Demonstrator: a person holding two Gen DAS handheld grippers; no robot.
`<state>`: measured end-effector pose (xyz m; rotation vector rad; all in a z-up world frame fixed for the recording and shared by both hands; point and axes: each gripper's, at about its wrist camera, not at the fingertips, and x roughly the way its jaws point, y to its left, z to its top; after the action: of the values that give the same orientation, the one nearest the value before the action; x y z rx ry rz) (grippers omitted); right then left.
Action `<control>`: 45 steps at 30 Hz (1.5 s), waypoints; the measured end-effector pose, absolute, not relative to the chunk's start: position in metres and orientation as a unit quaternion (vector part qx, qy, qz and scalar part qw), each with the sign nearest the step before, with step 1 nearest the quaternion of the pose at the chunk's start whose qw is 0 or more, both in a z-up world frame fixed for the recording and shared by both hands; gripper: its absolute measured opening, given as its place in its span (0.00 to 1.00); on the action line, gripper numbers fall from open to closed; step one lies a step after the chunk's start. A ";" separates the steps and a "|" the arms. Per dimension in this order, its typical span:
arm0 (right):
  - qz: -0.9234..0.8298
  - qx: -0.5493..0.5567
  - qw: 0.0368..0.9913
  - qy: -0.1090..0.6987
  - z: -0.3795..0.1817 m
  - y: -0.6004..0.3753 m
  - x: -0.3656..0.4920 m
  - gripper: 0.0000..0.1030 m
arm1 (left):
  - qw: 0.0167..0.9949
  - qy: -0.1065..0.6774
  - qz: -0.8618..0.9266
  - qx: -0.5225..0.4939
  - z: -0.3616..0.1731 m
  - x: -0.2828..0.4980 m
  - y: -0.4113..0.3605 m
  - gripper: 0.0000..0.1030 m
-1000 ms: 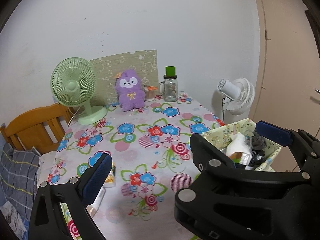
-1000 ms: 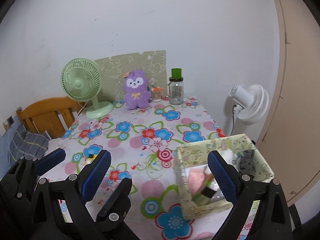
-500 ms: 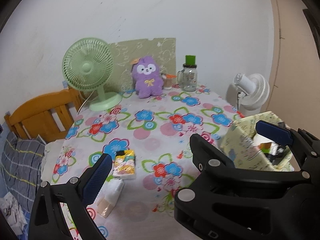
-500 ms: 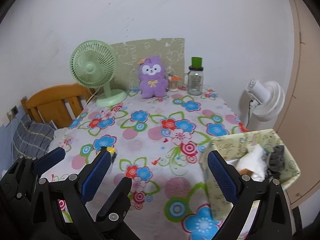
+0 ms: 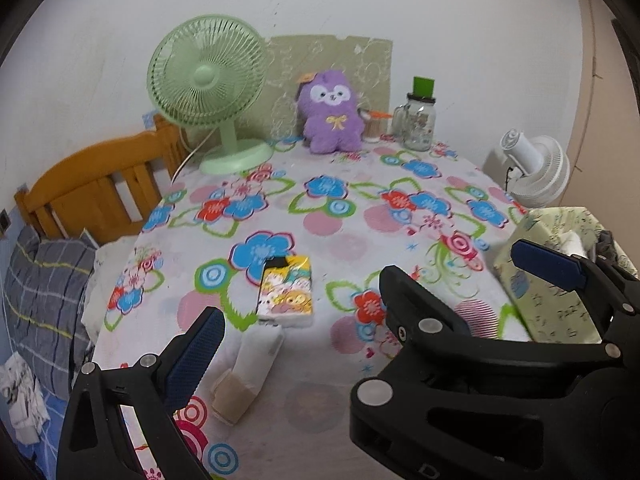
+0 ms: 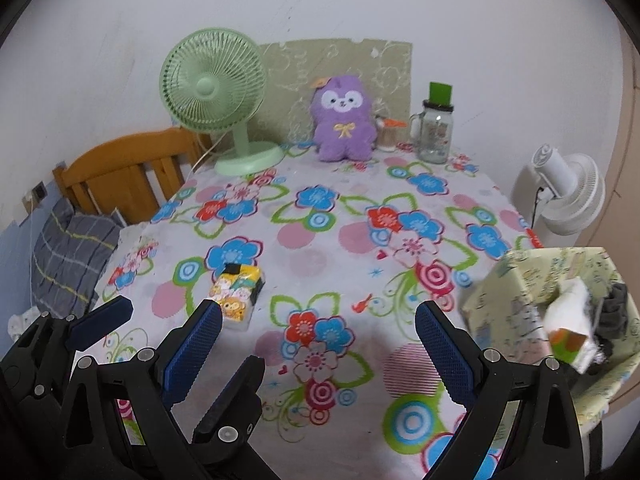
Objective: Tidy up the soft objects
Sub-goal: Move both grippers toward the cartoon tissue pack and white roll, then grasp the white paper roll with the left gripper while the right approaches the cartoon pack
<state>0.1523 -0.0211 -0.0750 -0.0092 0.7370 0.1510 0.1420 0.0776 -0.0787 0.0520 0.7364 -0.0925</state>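
Note:
A yellow cartoon tissue pack [image 5: 286,290] lies on the flowered table near the front left; it also shows in the right wrist view [image 6: 237,290]. A white and beige sock [image 5: 250,370] lies just in front of it. A pale green fabric bin [image 6: 560,320] at the right edge holds a white tissue pack [image 6: 570,324] and dark socks; the bin also shows in the left wrist view [image 5: 560,280]. A purple plush [image 5: 332,114] sits at the back. My left gripper [image 5: 360,304] is open and empty above the sock and pack. My right gripper [image 6: 318,344] is open and empty over the table front.
A green desk fan [image 5: 208,88] stands at the back left, a glass jar with a green lid [image 5: 420,120] at the back right. A white fan [image 5: 534,168] stands beyond the table's right edge. A wooden chair [image 5: 92,196] and a plaid pillow [image 5: 40,292] are on the left.
Both grippers have swung left, away from the bin. The tissue pack and the sock have come into view under the left gripper. Both grippers stayed open.

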 end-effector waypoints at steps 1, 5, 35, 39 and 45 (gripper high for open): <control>0.075 -0.004 0.929 0.363 -0.078 -0.019 0.154 0.96 | 0.930 0.363 -0.042 0.024 -0.082 0.144 0.080 0.98; 0.083 -0.007 0.924 0.374 -0.090 -0.012 0.160 0.96 | 0.926 0.375 -0.034 0.014 -0.094 0.149 0.089 0.97; 0.114 -0.046 0.890 0.438 -0.148 0.036 0.190 0.96 | 0.892 0.452 -0.016 -0.011 -0.154 0.170 0.134 0.36; 0.120 -0.052 0.891 0.435 -0.147 0.042 0.192 0.96 | 0.892 0.452 -0.027 -0.015 -0.154 0.171 0.139 0.25; 0.126 -0.044 0.890 0.435 -0.144 0.050 0.199 0.96 | 0.896 0.443 -0.020 0.006 -0.147 0.174 0.144 0.24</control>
<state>0.1994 0.0497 -0.1443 -0.0919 0.9037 0.2617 0.1742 0.1439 -0.1465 0.0129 0.9185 -0.0422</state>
